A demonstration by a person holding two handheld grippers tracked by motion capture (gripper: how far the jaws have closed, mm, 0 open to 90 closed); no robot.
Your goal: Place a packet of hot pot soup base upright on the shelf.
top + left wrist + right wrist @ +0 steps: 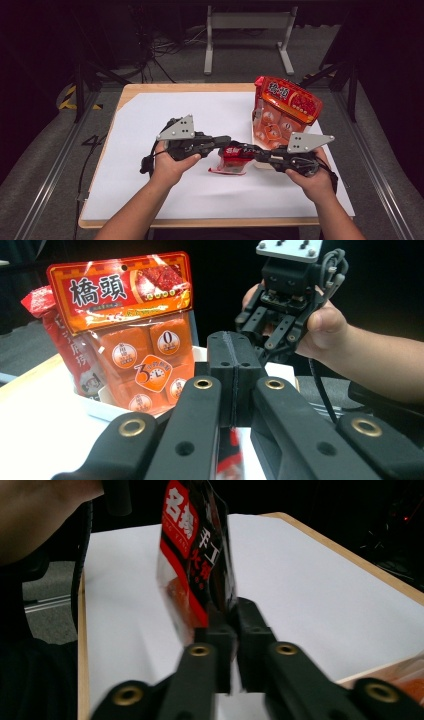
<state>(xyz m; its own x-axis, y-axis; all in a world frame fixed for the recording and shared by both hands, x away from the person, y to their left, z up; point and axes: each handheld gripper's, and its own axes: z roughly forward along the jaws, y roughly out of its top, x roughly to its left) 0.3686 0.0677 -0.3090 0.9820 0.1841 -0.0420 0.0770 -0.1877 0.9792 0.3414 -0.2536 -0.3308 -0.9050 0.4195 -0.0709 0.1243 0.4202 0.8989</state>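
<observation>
Black jaws of the right tongs (227, 625) pinch the small red packet's (195, 555) edge; left tongs (232, 365) seem clamped on its other end. Light, floppy, slippery film: grip the sealed edges.

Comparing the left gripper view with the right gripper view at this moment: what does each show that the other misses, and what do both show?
Left gripper view: the orange snack bag upright in a white tray, with a second red bag behind it, and the right gripper held in a hand.

Right gripper view: the printed face of the red-and-black packet, pinched between its jaws, and the table's wooden edge.

Both: closed black jaws, the white sheet, and that packet, a red sliver at the left gripper's pads.
</observation>
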